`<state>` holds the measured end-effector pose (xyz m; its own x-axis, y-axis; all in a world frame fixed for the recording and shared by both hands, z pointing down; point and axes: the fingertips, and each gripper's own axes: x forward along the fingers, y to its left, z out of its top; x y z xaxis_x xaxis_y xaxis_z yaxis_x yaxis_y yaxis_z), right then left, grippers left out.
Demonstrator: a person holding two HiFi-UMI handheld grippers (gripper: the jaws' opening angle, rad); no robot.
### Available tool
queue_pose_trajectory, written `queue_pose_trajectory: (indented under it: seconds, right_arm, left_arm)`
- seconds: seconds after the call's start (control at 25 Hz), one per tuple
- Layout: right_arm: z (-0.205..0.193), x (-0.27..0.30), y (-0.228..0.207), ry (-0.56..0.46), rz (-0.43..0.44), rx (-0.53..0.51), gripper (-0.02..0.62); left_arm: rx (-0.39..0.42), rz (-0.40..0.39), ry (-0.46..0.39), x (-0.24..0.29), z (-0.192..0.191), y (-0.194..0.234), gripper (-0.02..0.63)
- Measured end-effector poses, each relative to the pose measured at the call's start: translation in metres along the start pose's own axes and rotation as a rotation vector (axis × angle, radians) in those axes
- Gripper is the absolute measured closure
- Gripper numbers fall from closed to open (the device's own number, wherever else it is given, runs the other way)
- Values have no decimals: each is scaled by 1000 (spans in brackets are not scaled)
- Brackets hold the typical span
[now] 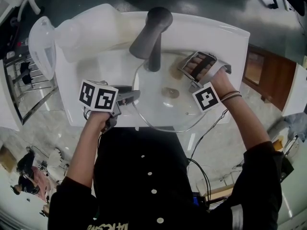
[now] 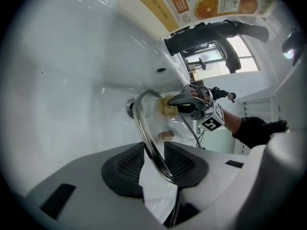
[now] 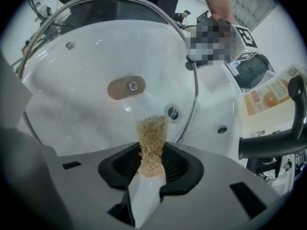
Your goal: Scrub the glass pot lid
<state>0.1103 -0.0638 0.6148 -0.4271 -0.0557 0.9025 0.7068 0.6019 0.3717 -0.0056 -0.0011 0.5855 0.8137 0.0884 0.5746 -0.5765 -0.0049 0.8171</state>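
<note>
The round glass pot lid (image 1: 158, 116) is held tilted over the white sink basin, its brown knob (image 1: 170, 92) near the middle. My left gripper (image 1: 133, 96) is shut on the lid's metal rim (image 2: 140, 121) at its left edge; the left gripper view shows the rim clamped between the pads (image 2: 129, 164). My right gripper (image 1: 186, 70) is shut on a tan fibrous scrub pad (image 3: 152, 140), whose tip rests on the glass (image 3: 86, 51) at the lid's far right part. From the left gripper view, the pad (image 2: 167, 105) presses on the lid.
A dark grey faucet (image 1: 151, 32) stands over the back of the sink (image 1: 230, 37), close to the lid's far edge. A translucent plastic jug (image 1: 81, 32) lies on the left of the counter. An orange-labelled pack (image 2: 206, 1) sits behind the faucet. The drain (image 3: 172, 112) shows below the lid.
</note>
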Motion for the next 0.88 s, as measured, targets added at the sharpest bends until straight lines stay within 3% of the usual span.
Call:
queue_pose_trajectory:
  seconds: [0.2, 0.36, 0.68, 0.76, 0.88]
  right_arm:
    - [-7, -10, 14, 15, 47, -38, 455]
    - [-27, -22, 43, 109, 211, -176, 456]
    - [-34, -28, 45, 154, 252, -241, 455]
    - [-27, -31, 38, 140, 215, -211, 454]
    - [19, -37, -4, 5, 16, -27, 454]
  left_arm:
    - [0, -6, 0, 0, 0, 0, 459]
    - [0, -6, 0, -1, 0, -1, 458]
    - [0, -12, -1, -2, 1, -2, 457]
    - [5, -6, 4, -1, 0, -1, 457]
    - [8, -8, 7, -1, 0, 0, 457]
